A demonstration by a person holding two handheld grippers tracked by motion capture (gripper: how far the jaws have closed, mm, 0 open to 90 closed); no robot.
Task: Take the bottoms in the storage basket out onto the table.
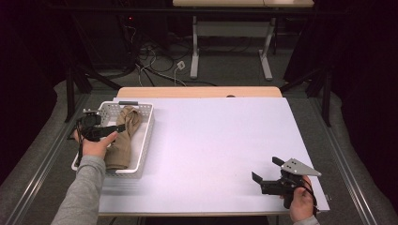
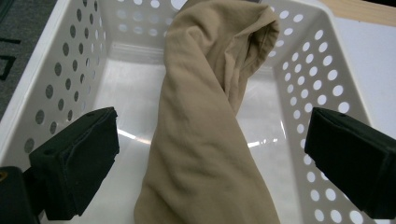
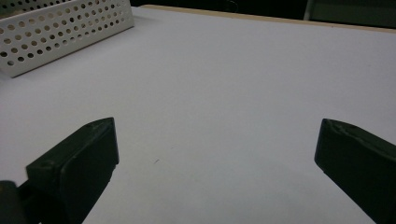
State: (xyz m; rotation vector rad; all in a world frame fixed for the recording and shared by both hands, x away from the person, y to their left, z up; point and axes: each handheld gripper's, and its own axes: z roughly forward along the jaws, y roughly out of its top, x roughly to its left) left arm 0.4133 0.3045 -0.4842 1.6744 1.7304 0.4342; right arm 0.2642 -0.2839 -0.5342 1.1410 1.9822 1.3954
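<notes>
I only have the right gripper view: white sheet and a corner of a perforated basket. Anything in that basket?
Observer: Yes, a tan cloth lies lengthwise in the white basket.
Operator: Where is the left gripper?
Observer: The left gripper is over the basket, jaws open either side of the cloth, not closed on it.
Operator: And mine?
Observer: The right gripper is open at the near right corner of the table, holding nothing.

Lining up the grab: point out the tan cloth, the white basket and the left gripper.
tan cloth (image 2: 201, 140), left gripper view, middle fold.
white basket (image 2: 322, 74), left gripper view, perforated side wall.
left gripper (image 1: 101, 130), high view, between its jaws.
</notes>
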